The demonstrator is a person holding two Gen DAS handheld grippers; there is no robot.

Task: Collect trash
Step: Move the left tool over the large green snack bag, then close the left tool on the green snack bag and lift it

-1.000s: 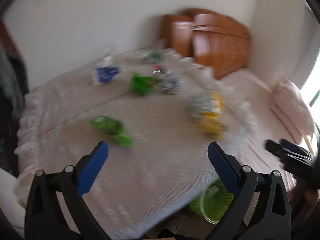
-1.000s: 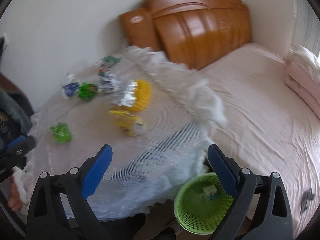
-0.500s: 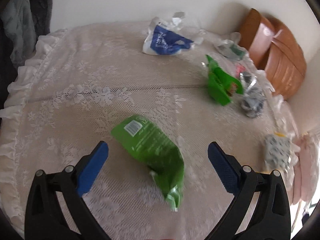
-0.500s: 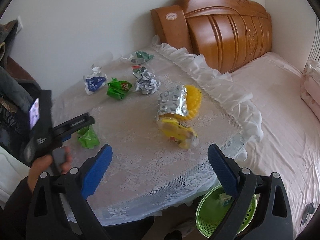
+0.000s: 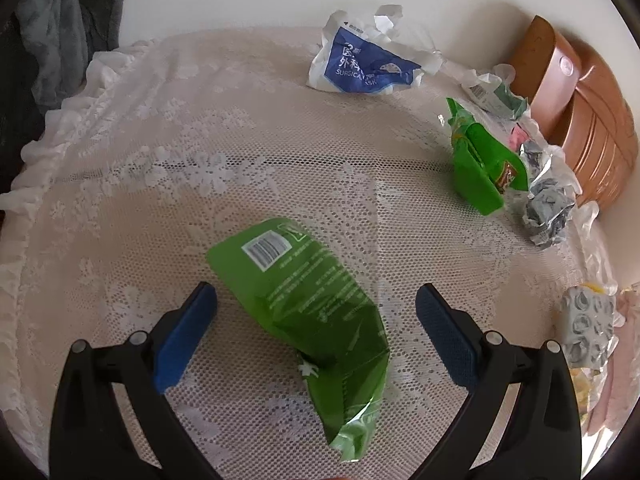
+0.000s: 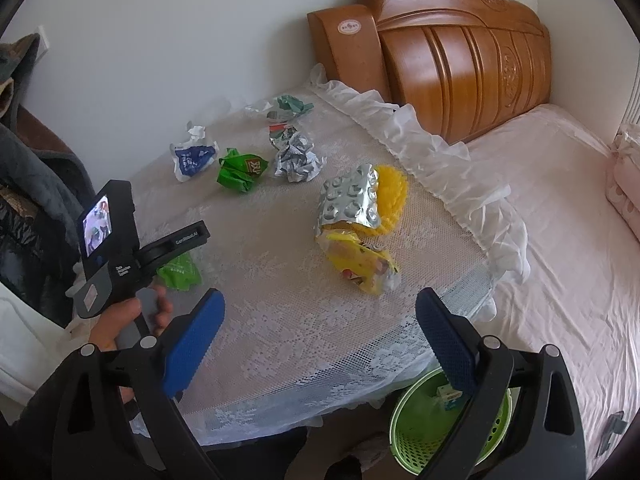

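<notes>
My left gripper is open and low over a flat green wrapper, which lies between its blue pads without being held; the wrapper also shows in the right wrist view. Other trash lies on the lace-covered table: a blue-and-white mask bag, a green snack bag, crumpled foil, a silver blister pack and a yellow wrapper. My right gripper is open and empty above the table's near edge. A green bin stands on the floor below it.
A bed with pink sheets and a wooden headboard lies to the right of the table. Dark clothes hang at the left. The white wall stands behind the table.
My left gripper has swung from a far view of the table down close over the green wrapper. My right gripper has drawn back a little and steadied.
</notes>
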